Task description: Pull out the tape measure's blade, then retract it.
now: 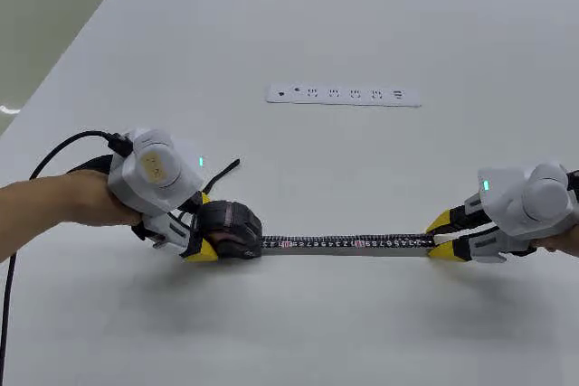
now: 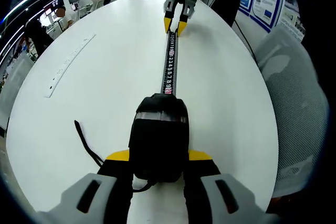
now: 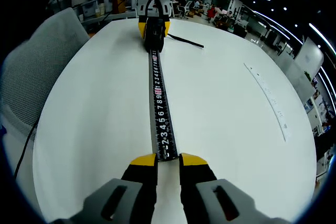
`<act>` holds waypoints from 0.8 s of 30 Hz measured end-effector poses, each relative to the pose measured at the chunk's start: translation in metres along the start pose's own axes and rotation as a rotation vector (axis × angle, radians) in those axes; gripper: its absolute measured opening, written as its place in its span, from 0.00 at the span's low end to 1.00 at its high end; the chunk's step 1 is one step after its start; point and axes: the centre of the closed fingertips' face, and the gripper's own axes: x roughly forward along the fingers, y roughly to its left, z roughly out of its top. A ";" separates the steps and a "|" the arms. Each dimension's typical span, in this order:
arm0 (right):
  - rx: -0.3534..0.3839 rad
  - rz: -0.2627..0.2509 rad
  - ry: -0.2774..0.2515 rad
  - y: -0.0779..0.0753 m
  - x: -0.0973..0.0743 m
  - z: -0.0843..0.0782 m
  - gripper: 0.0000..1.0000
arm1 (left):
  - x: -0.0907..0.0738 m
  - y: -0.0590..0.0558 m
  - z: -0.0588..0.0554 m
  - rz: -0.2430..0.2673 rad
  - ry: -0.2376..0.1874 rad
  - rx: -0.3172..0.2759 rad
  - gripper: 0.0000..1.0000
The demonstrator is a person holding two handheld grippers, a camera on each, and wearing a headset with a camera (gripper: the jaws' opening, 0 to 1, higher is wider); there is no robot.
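White table (image 1: 362, 24): power strip (image 1: 344, 94), tape measure (image 1: 231, 228)

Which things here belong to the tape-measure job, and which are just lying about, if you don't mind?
Job: tape measure case, in the left gripper; blade, its end in the right gripper.
Lying about: power strip, on the table.

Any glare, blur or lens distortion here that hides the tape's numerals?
Head view: even light, faint shadows under the black tape measure case; numerals on the dark numbered blade too small to read. Left gripper view: fisheye bows the white table; numerals legible only near the case. Right gripper view: no glare, numerals crisp by the right tool, shrinking farther off.
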 end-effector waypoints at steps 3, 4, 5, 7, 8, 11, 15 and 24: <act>0.016 -0.007 -0.003 0.000 0.000 0.000 0.17 | 0.001 -0.001 0.000 -0.001 0.002 0.000 0.34; 0.021 -0.005 0.003 0.001 0.000 -0.001 0.19 | 0.000 -0.001 0.000 0.000 0.002 0.000 0.35; 0.030 -0.006 -0.002 0.002 0.000 -0.001 0.20 | 0.000 -0.001 0.000 0.002 0.002 -0.001 0.35; 0.044 -0.006 -0.004 0.002 0.001 -0.004 0.20 | 0.000 -0.002 0.000 0.004 0.000 -0.006 0.36; 0.052 -0.014 -0.005 0.003 -0.001 -0.002 0.21 | -0.001 -0.003 0.001 0.007 -0.005 -0.010 0.37; 0.074 -0.032 -0.009 -0.001 -0.002 -0.007 0.22 | -0.003 -0.006 0.001 0.009 -0.019 -0.031 0.40; 0.105 -0.060 -0.018 0.000 -0.010 -0.005 0.24 | -0.007 -0.007 -0.001 0.027 -0.029 -0.059 0.41; 0.175 -0.112 -0.040 0.006 -0.024 0.000 0.28 | -0.019 -0.012 0.002 0.082 -0.072 -0.159 0.47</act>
